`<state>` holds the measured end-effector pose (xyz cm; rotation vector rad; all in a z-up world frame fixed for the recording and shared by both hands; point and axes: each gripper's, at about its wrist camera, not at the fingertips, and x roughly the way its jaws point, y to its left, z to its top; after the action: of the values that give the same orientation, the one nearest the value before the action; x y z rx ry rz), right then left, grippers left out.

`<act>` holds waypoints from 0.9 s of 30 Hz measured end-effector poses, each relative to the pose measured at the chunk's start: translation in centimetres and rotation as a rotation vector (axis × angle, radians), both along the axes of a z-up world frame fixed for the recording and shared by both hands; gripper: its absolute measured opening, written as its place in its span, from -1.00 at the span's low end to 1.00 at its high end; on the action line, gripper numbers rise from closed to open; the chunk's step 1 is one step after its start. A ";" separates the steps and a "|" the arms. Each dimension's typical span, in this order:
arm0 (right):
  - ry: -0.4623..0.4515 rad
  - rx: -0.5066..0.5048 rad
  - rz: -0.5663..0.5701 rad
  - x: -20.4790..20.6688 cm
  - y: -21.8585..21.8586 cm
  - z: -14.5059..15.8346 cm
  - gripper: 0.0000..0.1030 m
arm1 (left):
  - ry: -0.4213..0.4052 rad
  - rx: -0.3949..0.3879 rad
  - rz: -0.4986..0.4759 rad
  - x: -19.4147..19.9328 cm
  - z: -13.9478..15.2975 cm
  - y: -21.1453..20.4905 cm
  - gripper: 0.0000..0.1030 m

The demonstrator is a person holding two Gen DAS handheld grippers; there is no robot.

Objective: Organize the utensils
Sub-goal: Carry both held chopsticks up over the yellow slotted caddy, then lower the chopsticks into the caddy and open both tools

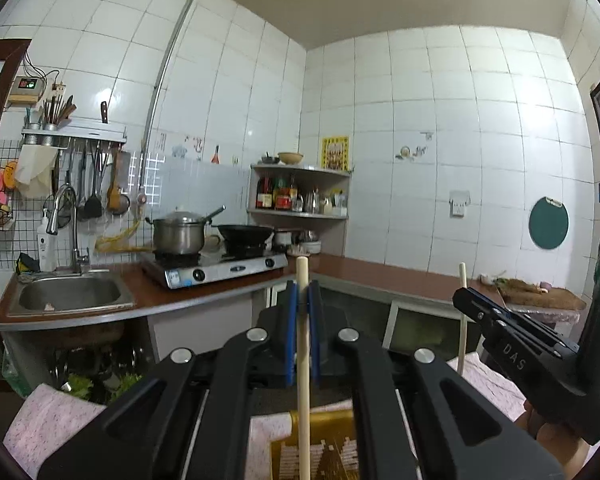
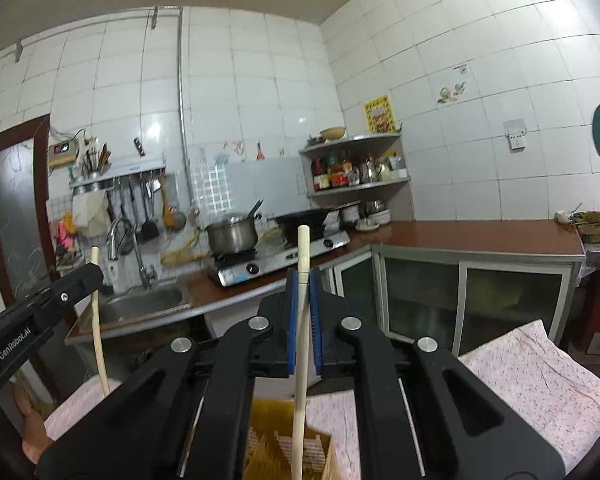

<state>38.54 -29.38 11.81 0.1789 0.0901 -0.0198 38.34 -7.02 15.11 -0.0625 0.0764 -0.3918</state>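
tiled kitchen, both grippers holding one chopstick each

white tiled kitchen fills both views; brown counter (image 1: 220, 292) runs across mid frame with sink (image 1: 70, 294) at left and stove (image 1: 216, 268) at centre; pink cloth (image 2: 540, 376) covers the near surface at the bottom of both frames; left gripper (image 1: 303, 300) has its blue pads pressed together on a pale wooden chopstick (image 1: 303, 360), held upright, centre of the left wrist view; right gripper (image 2: 303, 292) is clamped the same way on a second chopstick (image 2: 301, 340), centre of the right wrist view; each gripper also shows at the edge of the other's view, stick upright in it; yellow slatted holder (image 2: 288, 448) sits at bottom centre, right under both sticks; lower ends of the sticks run out of frame, cannot tell if they touch it; step looks like carrying the pair, lifted from or headed to the holder, cannot tell which; next move calls for bringing both sticks together, kept upright, over one slot or container before letting go.
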 end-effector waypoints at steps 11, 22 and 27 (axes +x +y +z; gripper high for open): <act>-0.037 -0.013 -0.015 3.8 -0.4 -2.6 -0.86 | 0.000 -0.033 -0.010 4.6 -2.7 -1.1 -0.87; -0.016 -0.025 0.011 4.6 -0.1 -5.2 -0.86 | -0.031 -0.057 0.002 5.0 -2.5 -0.4 -0.87; -0.022 -0.020 0.013 4.3 -0.2 -4.8 -0.86 | -0.060 -0.062 0.024 5.0 -1.7 -0.3 -0.87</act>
<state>42.81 -29.53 7.02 0.1585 0.0689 -0.0053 43.33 -7.31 13.43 -0.1125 0.0040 -0.3723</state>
